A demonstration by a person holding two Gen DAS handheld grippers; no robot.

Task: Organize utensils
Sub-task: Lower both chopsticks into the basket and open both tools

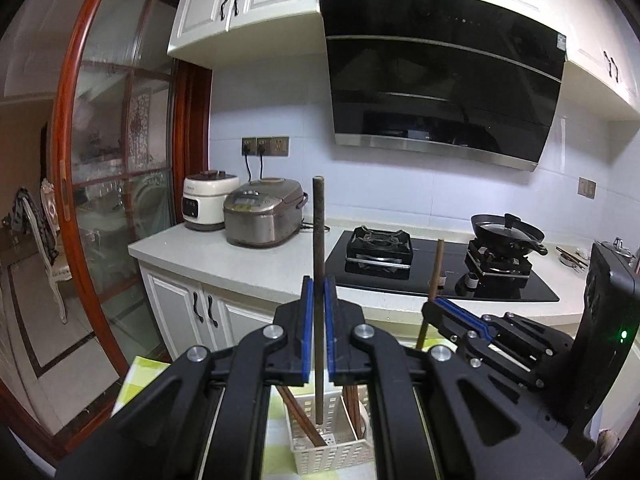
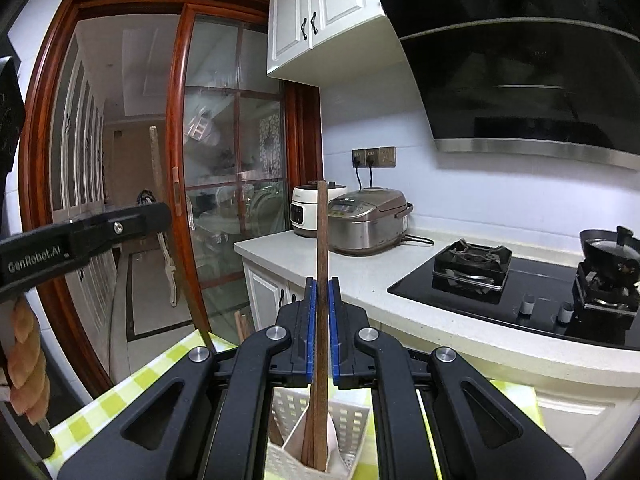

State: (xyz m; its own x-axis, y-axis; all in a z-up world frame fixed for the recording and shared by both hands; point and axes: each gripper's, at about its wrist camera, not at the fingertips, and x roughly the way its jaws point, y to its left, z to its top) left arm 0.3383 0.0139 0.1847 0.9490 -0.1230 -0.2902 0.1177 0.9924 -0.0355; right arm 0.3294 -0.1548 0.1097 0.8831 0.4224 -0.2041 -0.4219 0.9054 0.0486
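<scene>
Left claw [image 1: 319, 292]: jaws narrow, blue pads clamped on a dark chopstick [image 1: 318, 240], held upright.
Dark chopstick, lower end: hangs over the white basket [image 1: 320, 446]; contact with it cannot be told.
Right claw [image 2: 322, 292]: jaws narrow, clamped on a brown chopstick [image 2: 322, 232], upright.
Brown chopstick, lower end: down inside the basket [image 2: 352, 412].
Basket contents: more brown chopsticks [image 2: 307, 436], leaning; a white utensil [image 2: 334, 440].
Basket location: on a green checked cloth [image 2: 120, 388].

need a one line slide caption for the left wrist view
Left gripper shut on a dark chopstick above the white basket, right gripper alongside holding a brown chopstick.
</scene>
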